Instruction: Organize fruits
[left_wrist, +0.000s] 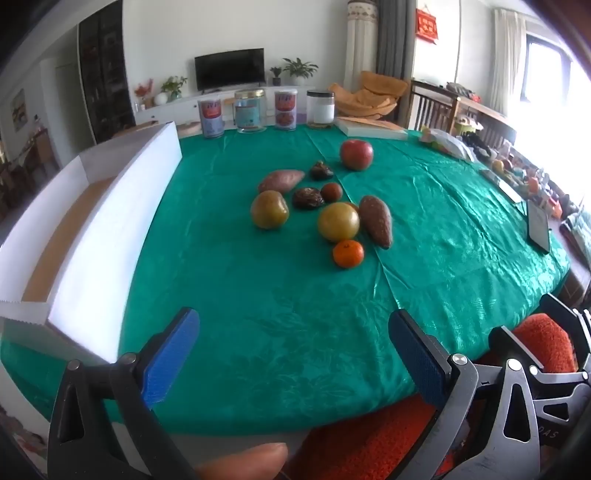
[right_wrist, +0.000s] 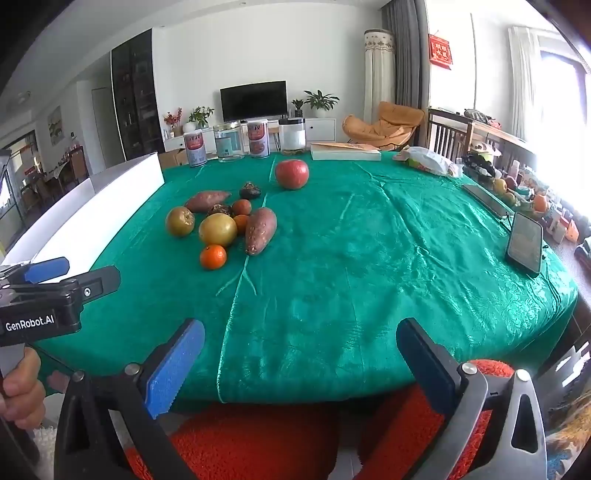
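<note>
A living room with a television and potted plants at the far wall frames a round surface covered in a shiny green cloth. Near its middle lies a loose cluster of produce: a red apple sits apart at twelve o'clock of the group, two sweet potatoes flank it, one at the cluster's three o'clock edge and the other at eleven, and two yellow-green round fruits rest side by side between them. A small orange tangerine lies at six o'clock of the cluster, just beside the nearer yellow-green fruit, and dark wrinkled pieces sit in the middle. A white open box stands at nine o'clock along the surface's edge, well apart from the fruit. Four jars line the far rim at twelve o'clock, with a book beside them, and a phone leans at three o'clock. The left claw hovers over the near edge with its blue pads spread wide, gripping nothing. The right claw is likewise spread and empty.
</note>
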